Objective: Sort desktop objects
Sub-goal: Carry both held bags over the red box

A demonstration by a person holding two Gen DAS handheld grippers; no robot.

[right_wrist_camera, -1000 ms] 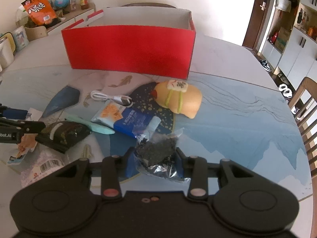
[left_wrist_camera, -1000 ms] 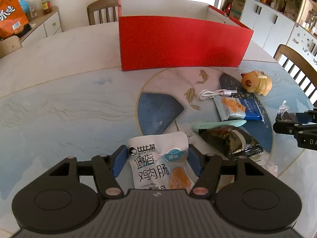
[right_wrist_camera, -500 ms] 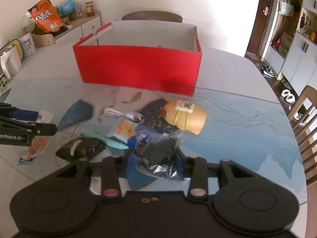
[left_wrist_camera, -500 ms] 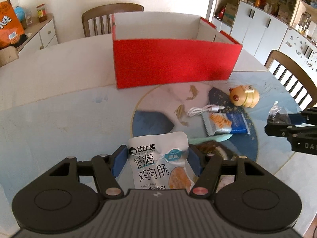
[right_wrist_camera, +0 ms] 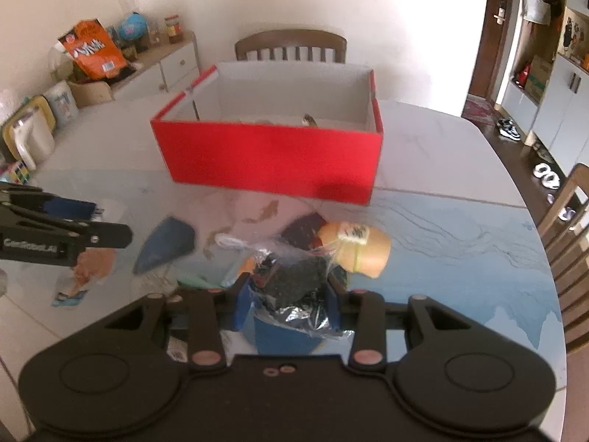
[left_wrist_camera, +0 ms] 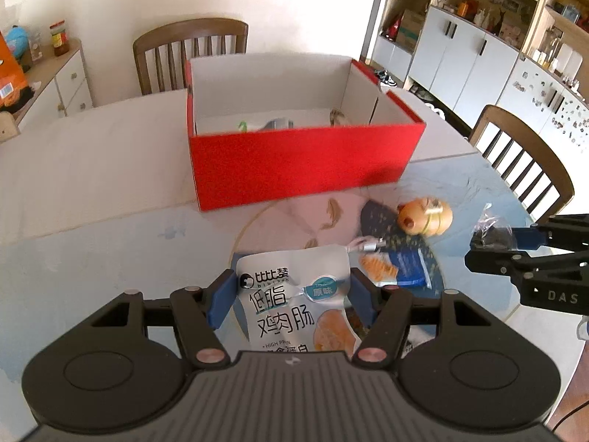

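Beside rectangular red cardboard box [left_wrist_camera: 302, 169]: crinkly foil pouch [left_wrist_camera: 294, 305].

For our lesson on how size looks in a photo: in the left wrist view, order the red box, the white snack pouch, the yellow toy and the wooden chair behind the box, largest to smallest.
1. Red box
2. White snack pouch, though being nearest the camera enlarges it
3. Wooden chair, partly hidden and farthest, so its place against the pouch is unsure
4. Yellow toy

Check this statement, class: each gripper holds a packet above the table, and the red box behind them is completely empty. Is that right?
Not quite. The red box is not empty: the left wrist view shows a few items lying on its floor. The rest holds: the left gripper grips a white snack pouch and the right gripper a dark packet.
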